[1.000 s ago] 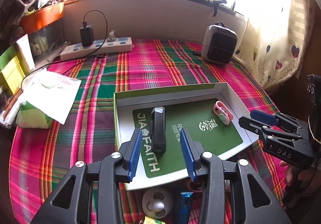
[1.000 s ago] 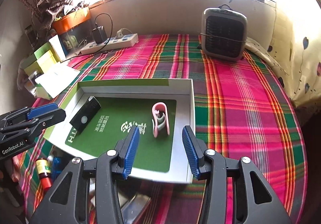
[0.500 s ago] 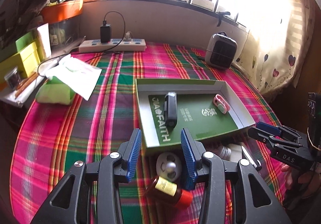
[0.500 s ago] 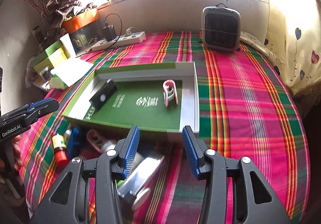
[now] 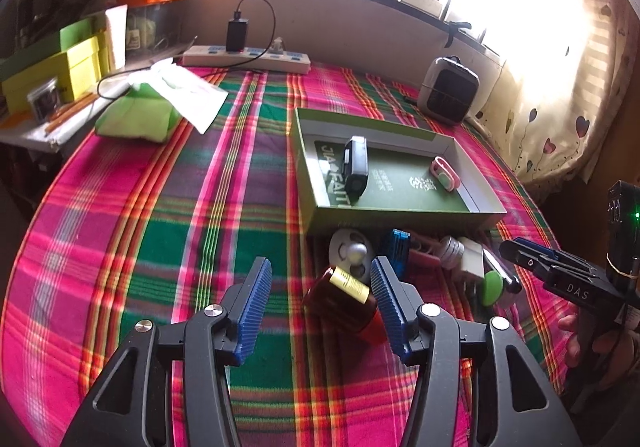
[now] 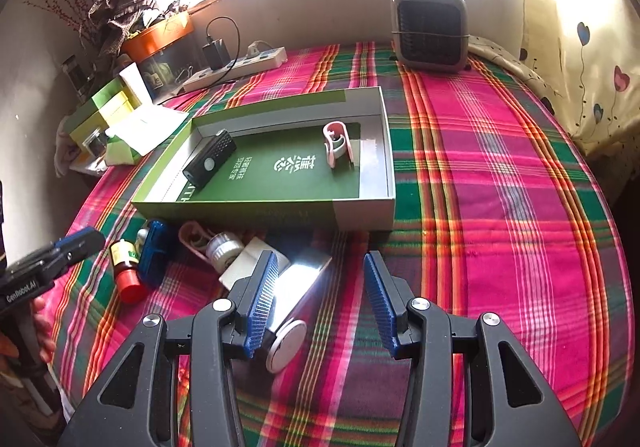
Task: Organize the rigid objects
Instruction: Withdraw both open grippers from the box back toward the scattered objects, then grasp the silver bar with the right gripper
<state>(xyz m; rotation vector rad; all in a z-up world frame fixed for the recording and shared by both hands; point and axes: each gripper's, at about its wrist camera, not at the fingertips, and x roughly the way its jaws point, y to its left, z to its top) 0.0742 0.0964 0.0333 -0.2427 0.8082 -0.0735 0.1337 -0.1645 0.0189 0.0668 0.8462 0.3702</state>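
left gripper (image 5: 320,299) backed off, opening | box (image 6: 360,213): two items

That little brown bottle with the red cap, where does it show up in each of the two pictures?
Left wrist view: the brown bottle lies low in the middle, between the left hand-held gripper's fingers.
Right wrist view: the brown bottle lies at lower left, beside a blue object.
Shared landmark: the green box, just beyond the bottle in both.

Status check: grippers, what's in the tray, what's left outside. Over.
Left gripper open, jaws just widened, brown bottle between them. Right gripper open, empty. Tray holds black device and pink clip. Rest cluttered along tray's near wall.
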